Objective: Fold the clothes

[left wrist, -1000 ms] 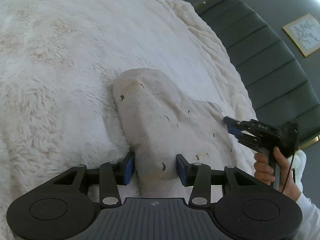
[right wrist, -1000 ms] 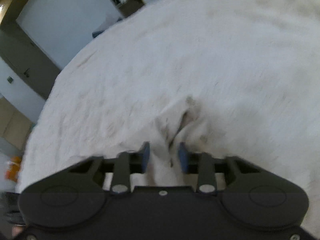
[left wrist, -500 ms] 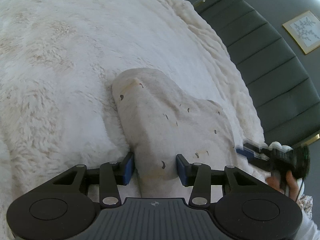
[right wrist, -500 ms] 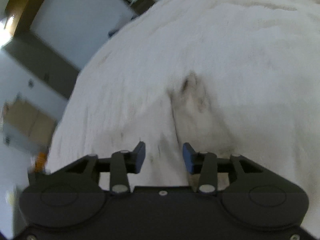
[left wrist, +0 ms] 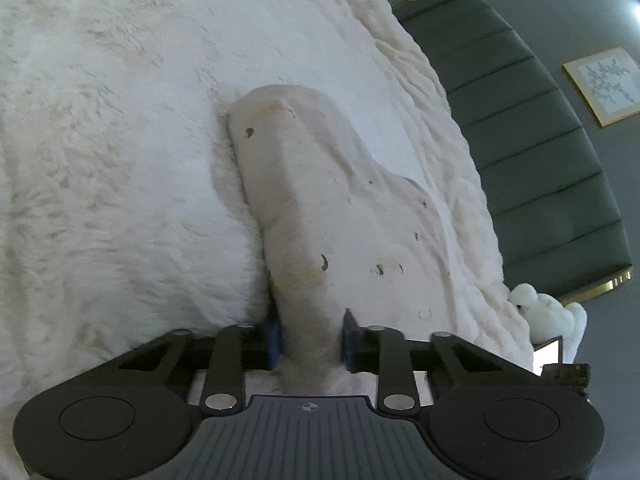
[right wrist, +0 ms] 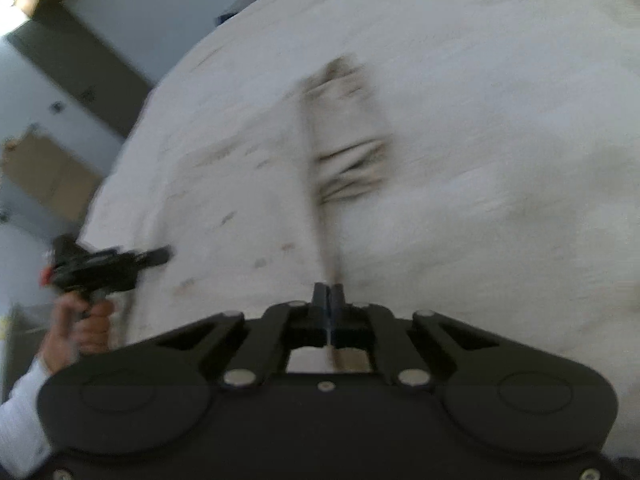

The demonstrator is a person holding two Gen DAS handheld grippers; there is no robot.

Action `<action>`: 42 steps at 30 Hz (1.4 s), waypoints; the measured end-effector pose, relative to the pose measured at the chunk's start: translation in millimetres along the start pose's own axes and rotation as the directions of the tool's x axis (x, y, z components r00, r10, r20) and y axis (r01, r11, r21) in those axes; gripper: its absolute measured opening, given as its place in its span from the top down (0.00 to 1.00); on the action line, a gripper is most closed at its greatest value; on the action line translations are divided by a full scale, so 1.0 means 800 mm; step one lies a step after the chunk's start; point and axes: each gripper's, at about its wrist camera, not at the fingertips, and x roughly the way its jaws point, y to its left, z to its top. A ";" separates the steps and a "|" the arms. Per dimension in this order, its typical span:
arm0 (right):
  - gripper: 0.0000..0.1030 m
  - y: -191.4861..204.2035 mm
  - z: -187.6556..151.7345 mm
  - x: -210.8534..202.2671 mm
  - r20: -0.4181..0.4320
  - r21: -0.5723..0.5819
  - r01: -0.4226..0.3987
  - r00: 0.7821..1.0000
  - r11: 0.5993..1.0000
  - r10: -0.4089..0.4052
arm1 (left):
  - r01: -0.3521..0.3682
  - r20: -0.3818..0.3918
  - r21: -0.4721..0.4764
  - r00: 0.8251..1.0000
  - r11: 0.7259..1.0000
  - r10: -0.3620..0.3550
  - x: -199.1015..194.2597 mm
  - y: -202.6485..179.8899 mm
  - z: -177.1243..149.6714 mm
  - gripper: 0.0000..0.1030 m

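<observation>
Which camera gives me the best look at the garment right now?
Left wrist view: the garment is sharp, its spotted print clear, a bunched fold clamped in the left gripper. The right wrist view shows it motion-blurred, an edge pinched in the right gripper.

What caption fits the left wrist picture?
The left hand-held gripper pinches a bunched cream garment on a fluffy white blanket.

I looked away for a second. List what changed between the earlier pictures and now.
The left gripper has just closed its jaws, pinching the bunched end of the cream garment. The right gripper, open half a second ago, has snapped shut on a fold of the garment and left the left wrist view. The garment's far end, the fluffy blanket and the headboard look unchanged.
</observation>
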 end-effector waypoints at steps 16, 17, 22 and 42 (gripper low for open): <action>0.99 0.025 -0.057 -0.021 -0.135 0.018 -0.076 0.988 0.997 0.077 | -0.009 -0.063 0.024 0.998 1.000 0.010 -0.006 -0.012 -0.009 0.65; 0.99 0.025 -0.056 -0.026 -0.116 0.022 -0.079 0.990 0.997 0.081 | -0.008 -0.064 0.025 0.998 1.000 0.010 -0.006 -0.012 -0.010 0.65; 1.00 0.017 -0.048 -0.055 -0.018 0.050 -0.069 0.997 0.996 0.070 | -0.002 -0.066 0.026 0.998 1.000 0.004 -0.007 -0.010 -0.011 0.65; 0.52 0.000 -0.027 -0.002 -0.037 0.140 -0.076 0.996 0.987 0.082 | 0.010 -0.051 0.022 0.999 1.000 -0.008 -0.010 -0.008 -0.003 0.55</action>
